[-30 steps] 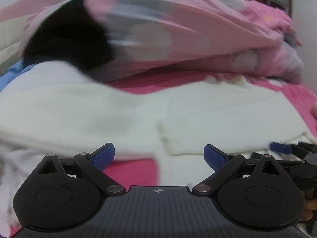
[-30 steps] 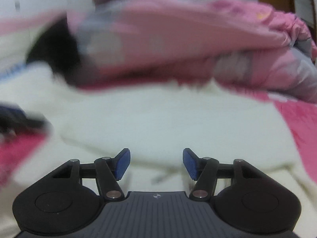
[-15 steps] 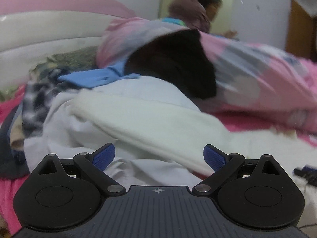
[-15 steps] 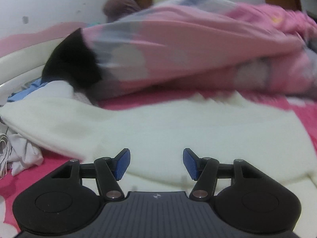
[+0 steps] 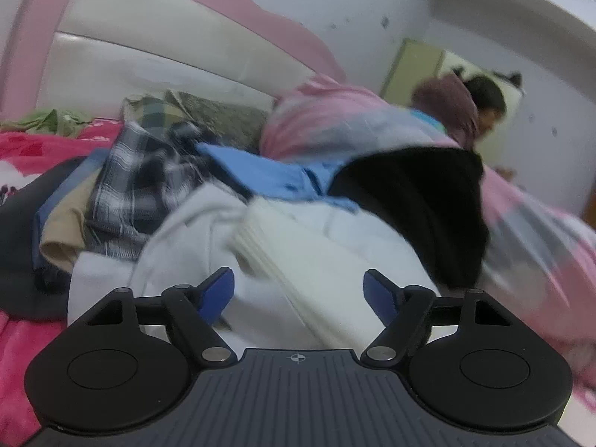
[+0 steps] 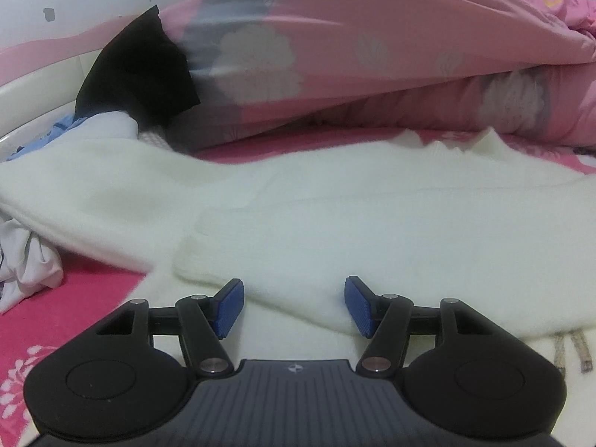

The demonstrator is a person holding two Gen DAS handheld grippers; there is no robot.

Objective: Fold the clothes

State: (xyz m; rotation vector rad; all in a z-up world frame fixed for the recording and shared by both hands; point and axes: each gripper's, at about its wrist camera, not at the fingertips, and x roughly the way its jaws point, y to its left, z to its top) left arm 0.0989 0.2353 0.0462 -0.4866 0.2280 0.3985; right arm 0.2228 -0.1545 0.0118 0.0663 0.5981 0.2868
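Pink bedding [image 6: 67, 320] covers the bed. Ahead-left of the left claw [image 5: 298, 294] lies a pile of clothes [image 5: 149, 186]; its jaws are closing, a cream sweater [image 5: 316, 260] edge between them, ungripped. The right claw [image 6: 294, 305] gapes partway, empty, over that sweater [image 6: 335, 216].

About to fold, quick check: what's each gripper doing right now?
Left gripper: jaws closing around the cream sweater's sleeve, not pressing yet.
Right gripper: open, holding nothing.

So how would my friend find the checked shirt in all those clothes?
Start at the big white and pink headboard. Below it, clothes are heaped on the bed. The checked shirt lies left of the blue shirt; it alone has dark and white squares.
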